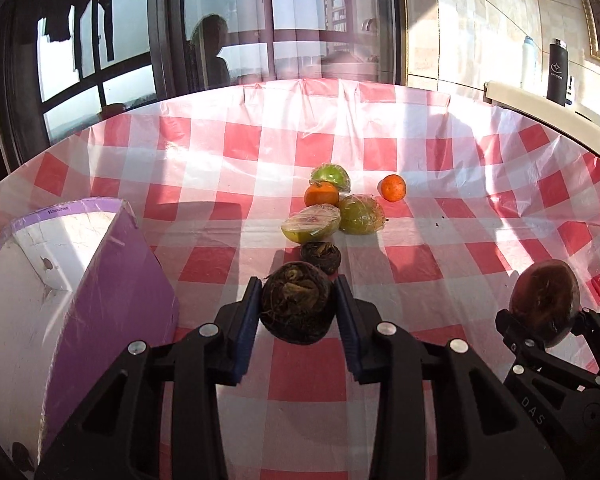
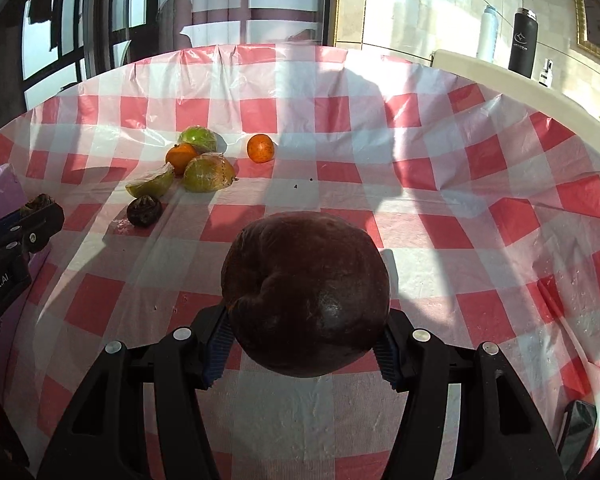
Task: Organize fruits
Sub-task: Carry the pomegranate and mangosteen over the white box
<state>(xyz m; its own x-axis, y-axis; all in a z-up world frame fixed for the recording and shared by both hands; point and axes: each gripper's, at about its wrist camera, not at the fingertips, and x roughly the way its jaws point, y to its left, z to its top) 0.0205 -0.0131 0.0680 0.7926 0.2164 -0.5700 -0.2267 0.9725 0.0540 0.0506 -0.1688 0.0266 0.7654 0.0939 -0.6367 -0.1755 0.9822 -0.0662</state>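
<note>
Closest to my left cam: left tool [image 1: 298, 304], blue pads clamped on a dark, rough water chestnut [image 1: 298, 308], lifted clear of the desk [image 1: 440, 248] w/ its red-and-white checked cover. Purple box [image 1: 112, 280] stands just left of that tool, open white inside.

On my right cam, right tool [image 2: 306, 334] is clamped on a big dark-brown round fruit [image 2: 306, 292], smooth and shiny, prob. a passion fruit, hard to say in this light. It's also held above the desk.

Rest of the fruit sits farther out, nr the desk middle: second small dark chestnut [image 1: 321, 257] lying alone, then a tight cluster behind it w/ a wrapped half fruit [image 1: 311, 224] cut face up, a wrapped green-yellow fruit [image 1: 361, 214] touching it, an orange [image 1: 321, 195] and a green wrapped fruit [image 1: 330, 176] at the back. One more orange [image 1: 392, 187] sits apart to the right of the cluster.

Black bottle [image 1: 557, 70] and a white bottle [image 1: 528, 60] stand on a ledge beyond the desk, right side.
</note>
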